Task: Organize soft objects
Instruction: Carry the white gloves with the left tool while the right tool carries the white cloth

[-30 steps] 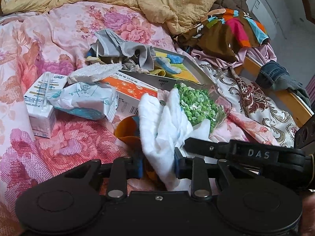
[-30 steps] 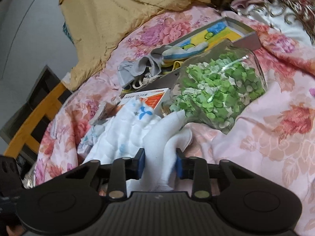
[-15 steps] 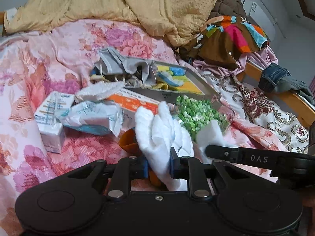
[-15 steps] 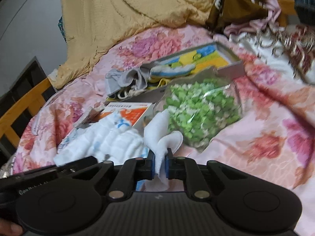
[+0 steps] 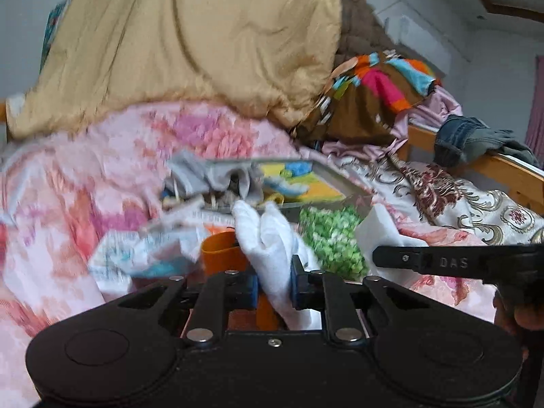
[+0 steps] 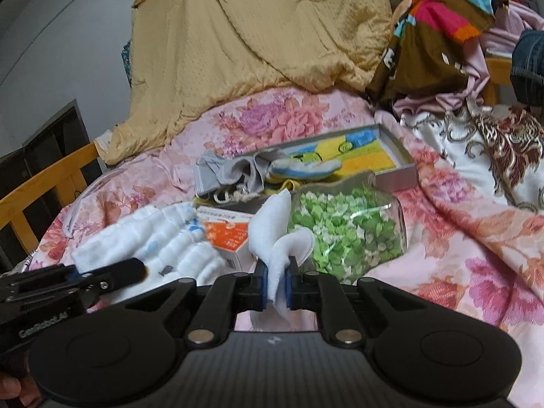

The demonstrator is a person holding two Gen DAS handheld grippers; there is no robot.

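A white cloth (image 5: 268,238) stands up between the pads of my left gripper (image 5: 273,285), whose jaws are still closing on it. My right gripper (image 6: 274,287) is shut on a folded white cloth corner (image 6: 272,227). From the left wrist view, the right gripper's finger (image 5: 425,261) reaches in from the right, with that white corner (image 5: 377,227) above it. In the right wrist view the left gripper (image 6: 102,275) sits at the lower left against a white quilted cloth with blue prints (image 6: 159,238). I cannot tell whether both ends belong to one cloth.
On the pink floral bedspread (image 6: 476,238) lie a clear bag of green paper stars (image 6: 343,227), an orange-white box (image 6: 227,234), a grey tray (image 6: 397,173) with yellow-blue cloths and a grey garment (image 6: 224,173). An orange cup (image 5: 221,251) and tissue pack (image 5: 146,251) sit left. A yellow quilt (image 6: 255,34) is behind.
Both grippers narrowed onto white cloth and rose, so the clutter sits lower and farther in each view. The cloth now hangs off the bed between the pads.
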